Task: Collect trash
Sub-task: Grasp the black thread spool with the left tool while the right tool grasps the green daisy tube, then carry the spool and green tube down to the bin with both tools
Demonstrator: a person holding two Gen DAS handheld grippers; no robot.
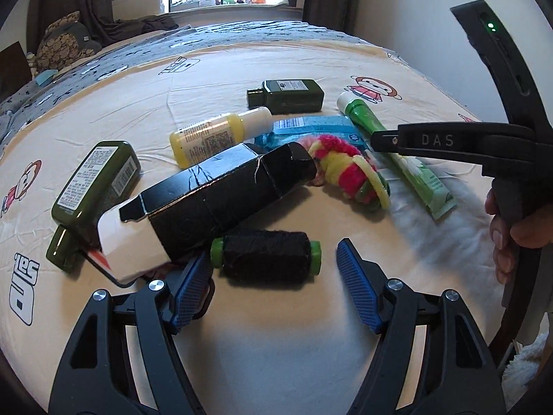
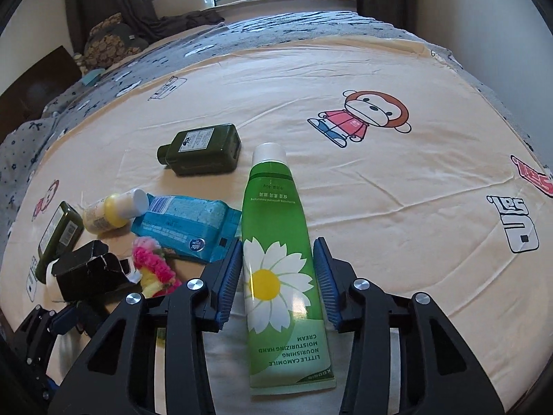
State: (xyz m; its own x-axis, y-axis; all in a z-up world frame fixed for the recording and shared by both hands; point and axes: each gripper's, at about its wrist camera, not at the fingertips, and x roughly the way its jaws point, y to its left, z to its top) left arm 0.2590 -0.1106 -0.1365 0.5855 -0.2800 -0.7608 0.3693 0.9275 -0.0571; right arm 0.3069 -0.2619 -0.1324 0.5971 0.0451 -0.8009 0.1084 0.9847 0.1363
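Observation:
Trash lies on a cream sheet on a bed. My left gripper is open, its blue pads either side of a black thread spool with green ends. A black and white carton lies just beyond it. My right gripper is open around a green hand cream tube with a daisy; the pads stand close to its sides. The right gripper also shows from the side in the left wrist view, over the tube.
Two dark green bottles, a yellow bottle, a blue wipes packet and a pink and yellow pompom string lie around. A grey blanket covers the far bed. A wall is at right.

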